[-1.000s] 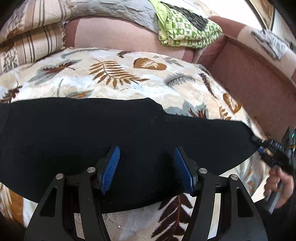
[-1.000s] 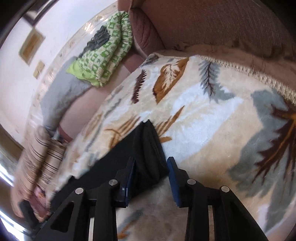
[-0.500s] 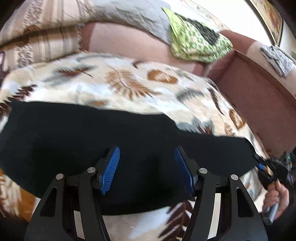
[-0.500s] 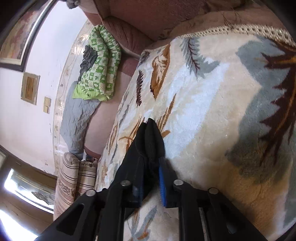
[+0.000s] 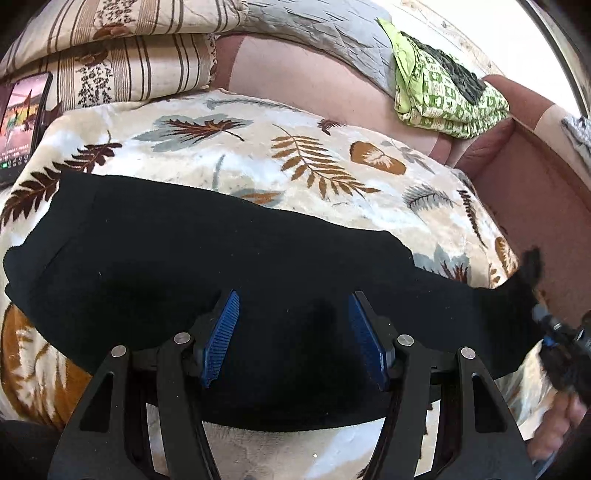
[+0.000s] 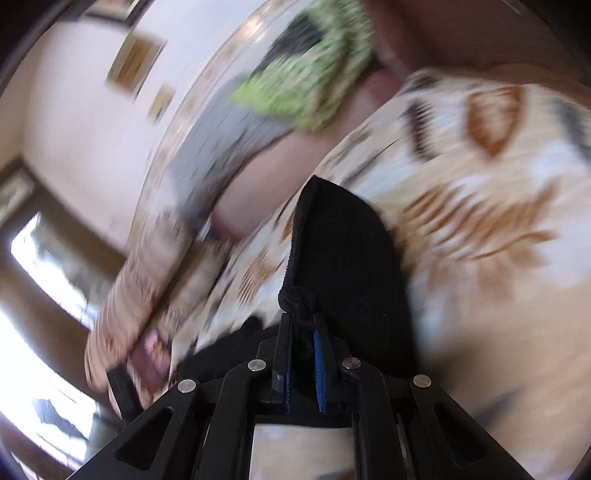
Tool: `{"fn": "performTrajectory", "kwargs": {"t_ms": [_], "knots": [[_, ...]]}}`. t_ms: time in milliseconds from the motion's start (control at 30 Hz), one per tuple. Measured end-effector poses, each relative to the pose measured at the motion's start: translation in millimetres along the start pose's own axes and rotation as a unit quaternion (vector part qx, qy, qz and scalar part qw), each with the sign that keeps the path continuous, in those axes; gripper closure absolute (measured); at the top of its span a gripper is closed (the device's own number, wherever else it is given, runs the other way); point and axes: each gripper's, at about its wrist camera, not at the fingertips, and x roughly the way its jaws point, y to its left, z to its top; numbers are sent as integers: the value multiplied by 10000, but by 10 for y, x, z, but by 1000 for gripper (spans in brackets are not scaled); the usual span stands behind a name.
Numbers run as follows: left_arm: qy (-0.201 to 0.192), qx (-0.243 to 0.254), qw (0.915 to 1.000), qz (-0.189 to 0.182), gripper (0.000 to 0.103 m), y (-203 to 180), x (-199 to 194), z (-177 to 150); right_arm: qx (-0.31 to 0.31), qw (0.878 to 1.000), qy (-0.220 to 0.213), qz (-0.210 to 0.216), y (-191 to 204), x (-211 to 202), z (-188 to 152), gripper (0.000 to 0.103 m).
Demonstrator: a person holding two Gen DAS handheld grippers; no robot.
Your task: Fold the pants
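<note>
Black pants (image 5: 207,266) lie flat across a leaf-print blanket (image 5: 258,155) in the left wrist view. My left gripper (image 5: 293,336) is open and hovers over the pants' near edge, its blue pads (image 5: 221,339) apart and empty. My right gripper (image 6: 301,354) is shut on the pants' leg end (image 6: 340,258) and holds it lifted off the blanket. It also shows at the right edge of the left wrist view (image 5: 554,332), where the leg end rises. The right wrist view is blurred.
A green patterned cloth (image 5: 447,99) and a grey quilt (image 5: 325,33) lie on the sofa back. Striped cushions (image 5: 122,70) and a lit phone (image 5: 22,118) sit at the far left. The sofa arm (image 5: 532,192) bounds the right side.
My right gripper has shut on the leg end and lifted it off the blanket, swinging fast. My left gripper stays open over the pants.
</note>
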Motion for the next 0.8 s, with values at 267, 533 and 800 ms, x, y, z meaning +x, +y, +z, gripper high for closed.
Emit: {"fn": "performTrajectory", "kwargs": {"t_ms": [267, 533, 800], "knots": [[-82, -116, 9999, 62, 42, 36, -68, 17, -1141, 9887, 890, 392, 811, 739, -380, 94], [-352, -565, 9971, 356, 42, 254, -179, 59, -1838, 9739, 1329, 134, 1210, 1254, -632, 94], [-332, -212, 9991, 143, 42, 89, -146, 60, -2094, 9653, 1537, 255, 1145, 1321, -757, 65]]}}
